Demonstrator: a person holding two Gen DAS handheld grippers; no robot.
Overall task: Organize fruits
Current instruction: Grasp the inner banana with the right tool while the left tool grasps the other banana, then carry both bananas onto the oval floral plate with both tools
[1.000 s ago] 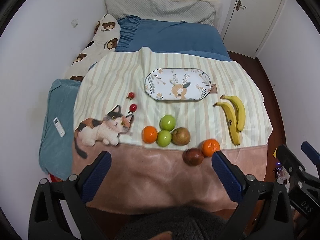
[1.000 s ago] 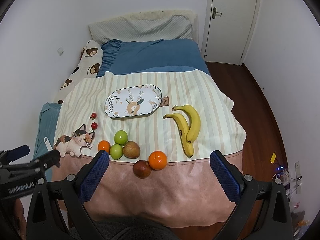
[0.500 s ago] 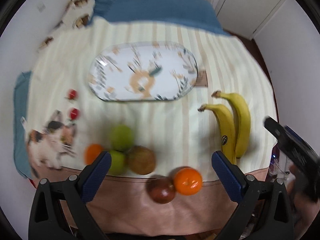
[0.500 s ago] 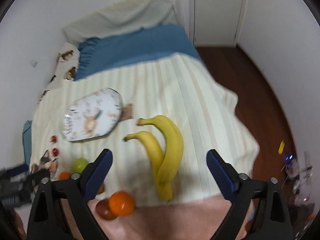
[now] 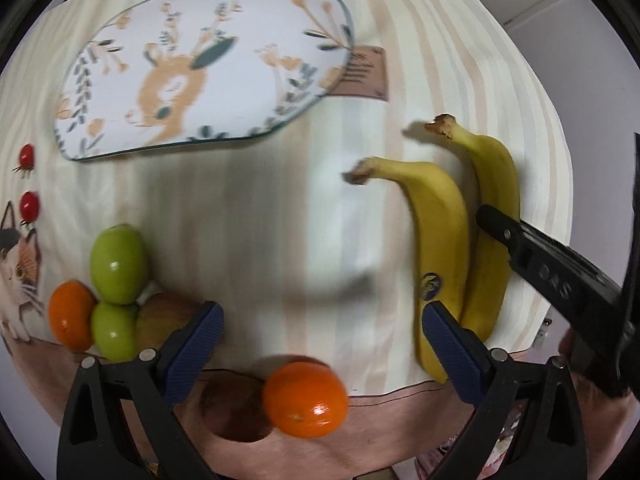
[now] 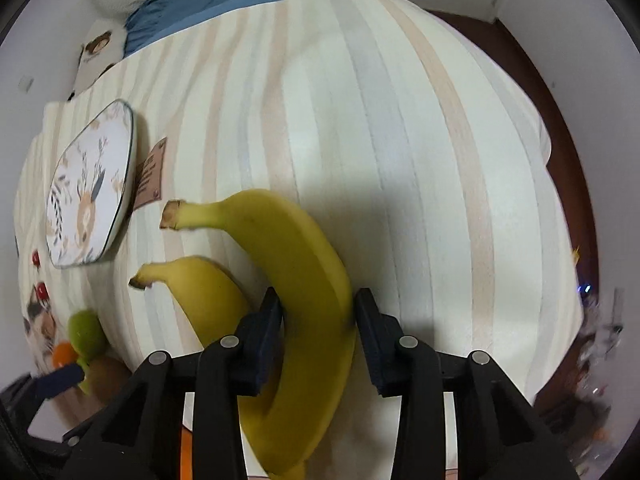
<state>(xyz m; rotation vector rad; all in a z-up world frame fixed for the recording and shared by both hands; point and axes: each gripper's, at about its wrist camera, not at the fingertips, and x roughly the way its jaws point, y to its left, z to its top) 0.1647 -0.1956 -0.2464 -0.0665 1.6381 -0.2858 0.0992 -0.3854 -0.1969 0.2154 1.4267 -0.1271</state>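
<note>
- Striped blanket (image 5: 248, 200) carries a tray (image 5: 200, 64) upper left, fruit lower left.
- Right gripper (image 6: 318, 320) straddles one banana (image 6: 296, 264) at lower centre, pads touching or nearly; grip uncertain.
- Left gripper (image 5: 320, 336) gapes wide, empty, above an orange (image 5: 306, 400).

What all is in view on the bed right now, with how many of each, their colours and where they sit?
Tray: one, white with deer print, far left on the striped blanket.
Bananas: two, yellow, right side, side by side.
Oranges: two, one near edge, one in the left cluster.
Green fruits: two, left cluster.
Brown fruits: two, one beside the near orange, one in the cluster.
Cherry tomatoes: two, red, far left.
Left gripper: open, above the near orange.
Right gripper: astride the outer banana.
</note>
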